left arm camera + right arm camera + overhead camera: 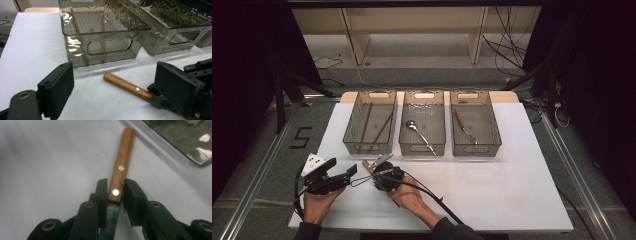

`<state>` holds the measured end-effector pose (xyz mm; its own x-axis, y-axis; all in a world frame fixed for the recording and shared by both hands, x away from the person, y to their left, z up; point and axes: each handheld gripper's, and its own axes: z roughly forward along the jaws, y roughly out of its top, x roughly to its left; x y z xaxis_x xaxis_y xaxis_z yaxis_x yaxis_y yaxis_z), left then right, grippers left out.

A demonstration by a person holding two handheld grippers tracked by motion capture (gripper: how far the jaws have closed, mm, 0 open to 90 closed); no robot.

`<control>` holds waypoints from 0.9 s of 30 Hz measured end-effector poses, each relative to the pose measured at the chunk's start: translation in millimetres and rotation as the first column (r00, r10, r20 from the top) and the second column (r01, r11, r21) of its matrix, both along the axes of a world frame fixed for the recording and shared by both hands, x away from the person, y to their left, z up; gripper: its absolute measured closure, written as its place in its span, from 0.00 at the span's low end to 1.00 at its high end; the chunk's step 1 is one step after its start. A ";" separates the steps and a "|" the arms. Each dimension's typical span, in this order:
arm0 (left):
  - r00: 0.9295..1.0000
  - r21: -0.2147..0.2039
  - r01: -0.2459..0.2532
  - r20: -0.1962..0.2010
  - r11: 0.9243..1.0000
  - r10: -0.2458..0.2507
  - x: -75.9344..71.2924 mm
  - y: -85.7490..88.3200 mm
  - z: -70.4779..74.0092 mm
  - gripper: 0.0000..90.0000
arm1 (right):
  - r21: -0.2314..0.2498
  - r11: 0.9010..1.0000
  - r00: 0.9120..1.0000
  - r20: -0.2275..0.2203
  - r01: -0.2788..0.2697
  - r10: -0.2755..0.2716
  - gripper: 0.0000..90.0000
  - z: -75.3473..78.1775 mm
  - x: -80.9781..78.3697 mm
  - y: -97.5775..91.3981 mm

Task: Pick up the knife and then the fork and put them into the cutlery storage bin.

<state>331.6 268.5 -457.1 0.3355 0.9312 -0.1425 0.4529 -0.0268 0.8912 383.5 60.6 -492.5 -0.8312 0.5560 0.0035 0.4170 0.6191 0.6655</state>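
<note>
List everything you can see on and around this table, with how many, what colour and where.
Bins: three, smoky clear plastic, in a row at the far side of the table.
Sticks: two, brown wood, in the left bin.
Spoon: one, silver, in the middle bin.
Utensil: one, wooden handle with a metal end, in the right bin.
Knife: one, wooden handle with two rivets and a metal blade, lying on the table in front of the left bin.
Table: one, white top.
Shelf: one, pale wood, behind the table.
Left gripper: black, open, near the knife.
Right gripper: black, shut on the knife handle.
</note>
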 end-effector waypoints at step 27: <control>1.000 -0.002 -0.007 0.015 1.000 0.007 -1.7 0.2 0.9 0.17 | 0.036 0.999 0.999 0.007 -0.039 0.038 0.86 24.0 2.3 -17.6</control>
